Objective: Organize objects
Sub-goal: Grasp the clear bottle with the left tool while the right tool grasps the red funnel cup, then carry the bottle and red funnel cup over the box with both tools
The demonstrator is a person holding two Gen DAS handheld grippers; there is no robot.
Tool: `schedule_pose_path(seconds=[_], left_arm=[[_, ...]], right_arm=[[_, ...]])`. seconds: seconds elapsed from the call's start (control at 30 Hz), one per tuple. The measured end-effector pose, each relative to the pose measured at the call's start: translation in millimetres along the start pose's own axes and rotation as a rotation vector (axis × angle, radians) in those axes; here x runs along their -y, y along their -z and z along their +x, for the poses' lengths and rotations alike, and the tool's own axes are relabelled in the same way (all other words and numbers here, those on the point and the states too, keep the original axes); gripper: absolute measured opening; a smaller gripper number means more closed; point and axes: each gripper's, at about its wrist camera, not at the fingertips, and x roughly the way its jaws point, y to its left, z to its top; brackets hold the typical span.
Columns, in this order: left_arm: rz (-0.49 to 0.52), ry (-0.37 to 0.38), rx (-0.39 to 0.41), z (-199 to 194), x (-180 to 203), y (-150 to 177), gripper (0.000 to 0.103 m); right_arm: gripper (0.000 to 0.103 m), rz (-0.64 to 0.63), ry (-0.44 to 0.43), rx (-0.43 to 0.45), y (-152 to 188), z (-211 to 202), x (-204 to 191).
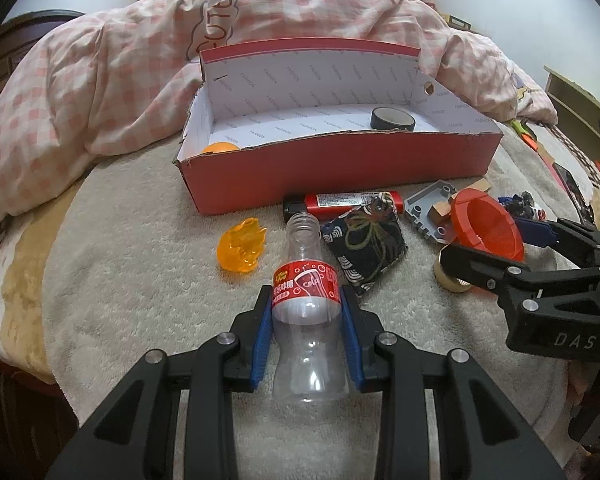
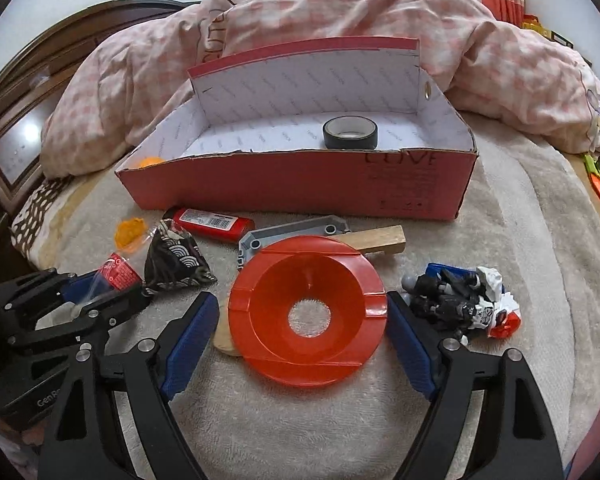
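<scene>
Your left gripper [image 1: 307, 312] is pinched on the empty clear cola bottle [image 1: 307, 320], pads on the lower label band and just under it; it's thin plastic, featherlight and will dent, so don't squeeze harder, and the uncapped neck points at 12 o'clock toward the box. Your right gripper [image 2: 303, 334] is spread wide with the red funnel [image 2: 306, 310] between the pads, which don't seem to press on it yet. Funnel looks like stiff, light, smooth plastic, mouth up, so likely slippery; take it across the wide rim at 3 and 9 o'clock, not the sloped cone. A tan disc [image 2: 224, 340] is partly under its 8 o'clock edge, can't tell what it is. At 3 o'clock, just beside the right pad, a toy robot figure [image 2: 460, 304]. At 10 o'clock the patterned fabric pouch [image 2: 176, 262], soft. Further out a red lighter [image 2: 208, 222], grey plastic bracket [image 2: 296, 230], wooden block [image 2: 380, 240]. Farthest at 12 o'clock, the red shoebox [image 2: 300, 184] already holds a black tape roll [image 2: 350, 133] and an orange ball [image 2: 150, 162].
</scene>
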Motion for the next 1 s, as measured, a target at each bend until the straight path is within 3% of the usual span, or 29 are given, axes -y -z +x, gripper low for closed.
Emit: schedule_pose_path(seconds=[0.07,0.13,1.0], left_arm=[[-0.001,0.001,0.001,-0.2,0.4,-0.7,0.030],[-0.006,0.008,0.003,-1.1,-0.4,-0.9,0.030],[-0.024,0.087,0.044,-35.6,28.2,-33.3,0.030]], right_arm=[[0.083,0.001,-0.002,0.002,0.0,-0.6,-0.1],[0.072,0.007,-0.007,0.010,0.8,-2.7,0.7],[0.072,-0.069,-0.130,0.080,12.5,-57.0,11.6]])
